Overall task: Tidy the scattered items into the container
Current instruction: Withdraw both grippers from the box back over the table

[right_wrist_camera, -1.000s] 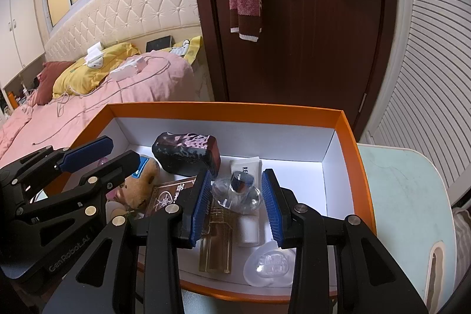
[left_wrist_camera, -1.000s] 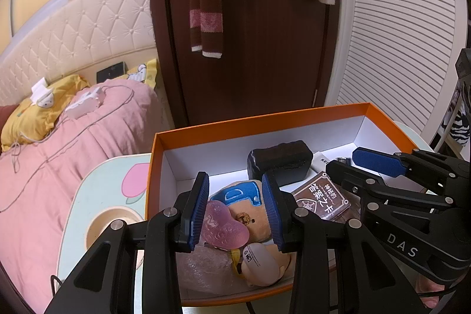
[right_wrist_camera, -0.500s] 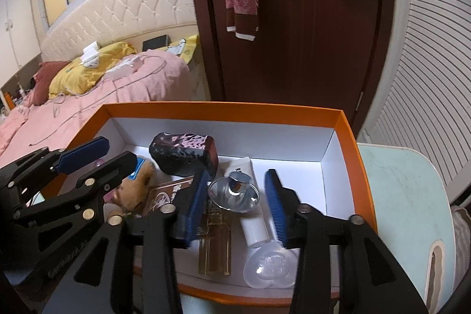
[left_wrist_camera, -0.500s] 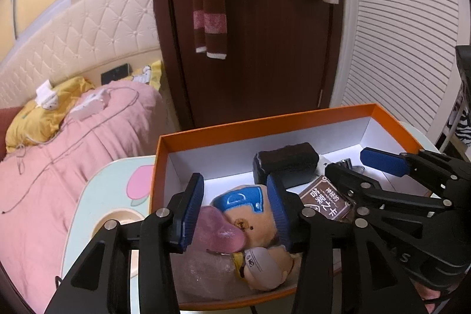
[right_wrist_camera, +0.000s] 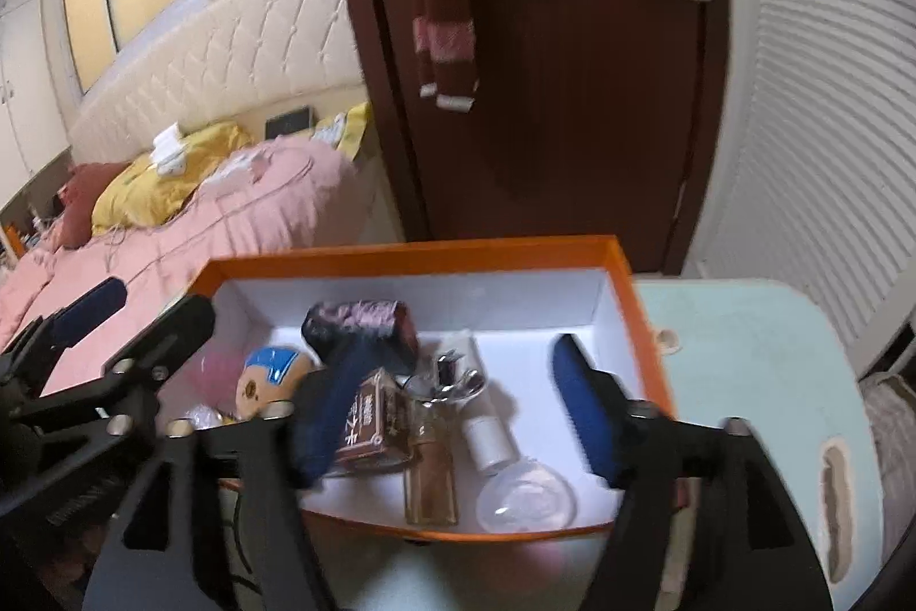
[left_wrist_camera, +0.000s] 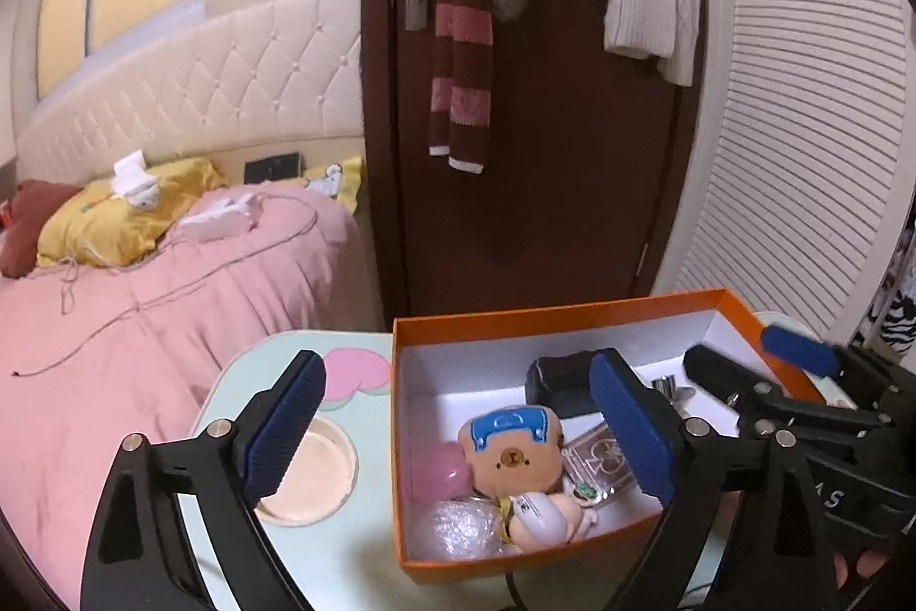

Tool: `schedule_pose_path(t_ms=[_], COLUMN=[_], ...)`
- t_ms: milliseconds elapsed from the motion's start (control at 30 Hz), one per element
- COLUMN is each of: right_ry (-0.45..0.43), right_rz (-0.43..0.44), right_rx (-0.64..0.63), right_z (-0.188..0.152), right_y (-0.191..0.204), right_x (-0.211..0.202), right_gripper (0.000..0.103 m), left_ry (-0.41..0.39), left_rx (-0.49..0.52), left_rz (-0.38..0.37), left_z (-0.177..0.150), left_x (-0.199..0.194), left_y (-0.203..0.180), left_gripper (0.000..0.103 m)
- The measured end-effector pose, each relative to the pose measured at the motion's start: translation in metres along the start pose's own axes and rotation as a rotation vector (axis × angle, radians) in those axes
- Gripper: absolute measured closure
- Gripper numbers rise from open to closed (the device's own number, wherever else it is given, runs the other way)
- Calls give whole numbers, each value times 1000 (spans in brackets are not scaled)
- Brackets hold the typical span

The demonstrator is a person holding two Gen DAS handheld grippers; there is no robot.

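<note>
The orange box (left_wrist_camera: 572, 319) with white walls stands on the table and holds several items. Among them are a bear plush (left_wrist_camera: 515, 456), a pink heart-shaped piece (left_wrist_camera: 438, 473), a black pouch (left_wrist_camera: 558, 385) and bubble wrap (left_wrist_camera: 452, 528). My left gripper (left_wrist_camera: 458, 430) hangs above the box's left end. Its jaws are opening, with nothing between the pads. My right gripper (right_wrist_camera: 458, 413) hovers over the box's (right_wrist_camera: 412, 250) middle, its jaws also opening and empty. Below it lie a silver-capped piece (right_wrist_camera: 452, 379), an amber bottle (right_wrist_camera: 429, 473), a small white bottle (right_wrist_camera: 489, 442) and a clear lid (right_wrist_camera: 526, 496).
The pale green table (left_wrist_camera: 343, 347) carries a pink heart print and a round recess (left_wrist_camera: 312, 473) left of the box. A pink bed (left_wrist_camera: 143, 302) lies to the left. A dark door (left_wrist_camera: 544, 153) with hanging clothes stands behind, and slatted doors (left_wrist_camera: 801, 153) are on the right.
Both grippers have gone from nearly shut to wide apart. The pink heart and the silver-capped piece left their pads and lie in the box. Both grippers drew up and back.
</note>
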State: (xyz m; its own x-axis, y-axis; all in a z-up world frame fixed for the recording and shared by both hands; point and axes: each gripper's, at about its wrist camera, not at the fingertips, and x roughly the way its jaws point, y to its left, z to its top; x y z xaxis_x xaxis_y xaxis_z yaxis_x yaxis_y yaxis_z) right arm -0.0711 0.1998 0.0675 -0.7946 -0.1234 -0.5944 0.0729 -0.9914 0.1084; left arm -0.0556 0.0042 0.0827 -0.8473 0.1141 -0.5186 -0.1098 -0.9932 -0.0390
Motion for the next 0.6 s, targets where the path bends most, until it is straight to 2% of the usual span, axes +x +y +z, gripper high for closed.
schedule_pose_path(t_ms=[167, 600], right_ry=[-80, -84], right_rz=[-39, -36], right_rx=[-80, -154], right_z=[3, -17], right_y=[10, 17], right_x=[-21, -55], right_gripper=[27, 27], left_ry=[16, 55], left_rx=[-24, -22], left_rz=[-1, -29], left_z=[-3, -23], left_x=[-9, -47], left_y=[4, 13], left_gripper=[8, 8])
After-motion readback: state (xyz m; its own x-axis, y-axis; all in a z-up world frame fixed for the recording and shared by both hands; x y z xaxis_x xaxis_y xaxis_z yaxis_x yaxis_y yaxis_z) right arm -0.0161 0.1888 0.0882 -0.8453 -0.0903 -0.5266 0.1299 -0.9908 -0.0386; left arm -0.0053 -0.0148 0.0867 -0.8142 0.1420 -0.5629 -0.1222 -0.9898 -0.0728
